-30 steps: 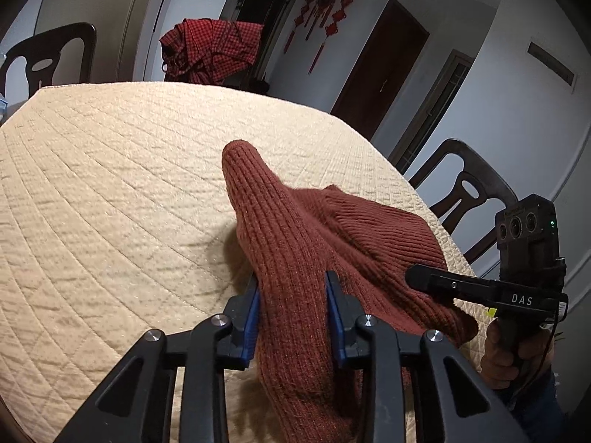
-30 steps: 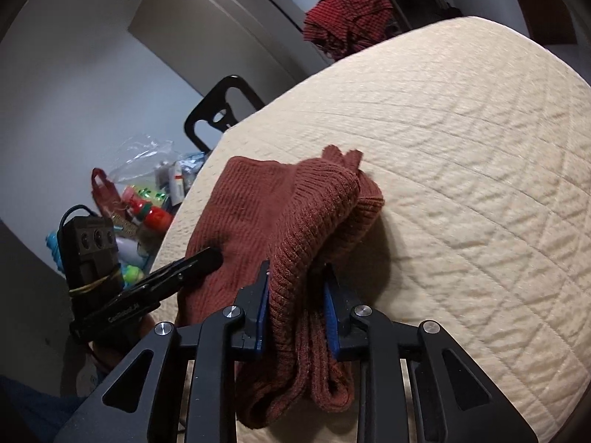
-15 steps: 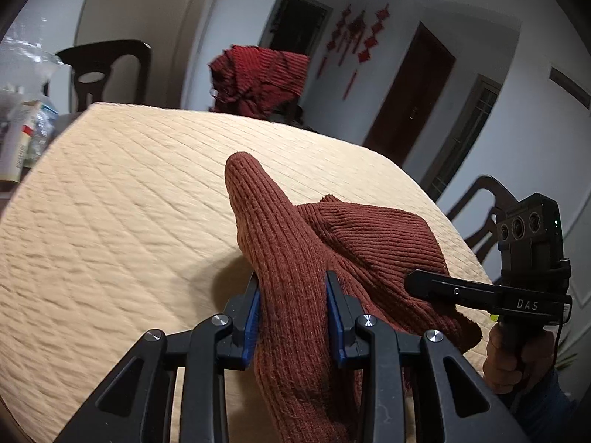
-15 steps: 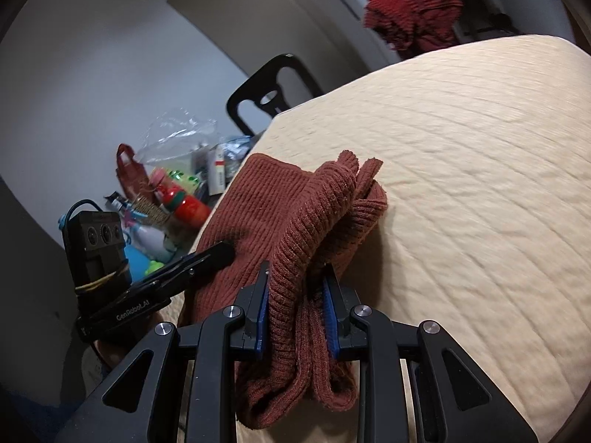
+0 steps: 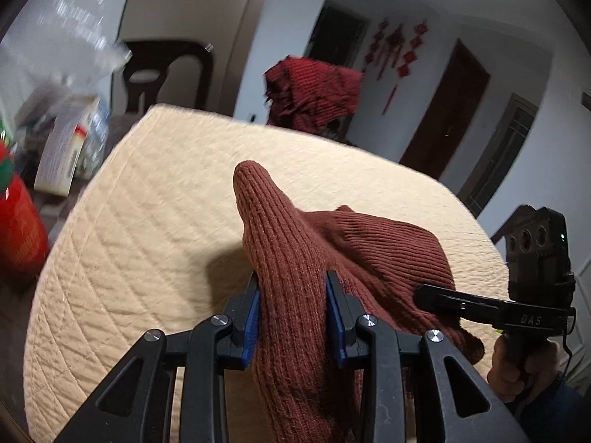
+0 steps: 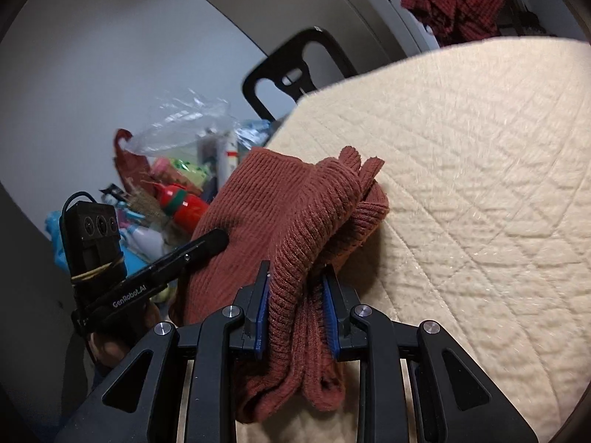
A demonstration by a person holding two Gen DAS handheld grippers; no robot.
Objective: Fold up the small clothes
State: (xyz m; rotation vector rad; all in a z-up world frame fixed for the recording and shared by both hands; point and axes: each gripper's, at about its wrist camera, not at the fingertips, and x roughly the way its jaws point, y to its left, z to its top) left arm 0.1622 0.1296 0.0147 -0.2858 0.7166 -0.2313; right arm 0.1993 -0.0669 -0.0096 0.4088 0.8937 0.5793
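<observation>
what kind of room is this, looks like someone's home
Most likely a home dining room: a table under a quilted beige cover, dark wooden dining chairs beside it, and red Chinese knot decorations on the wall by a door. Groceries and bottles crowd the table's side.

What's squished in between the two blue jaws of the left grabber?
The left wrist view shows a thick fold of the brown knit garment filling the gap in the left gripper, pressed against both blue jaws.
</observation>
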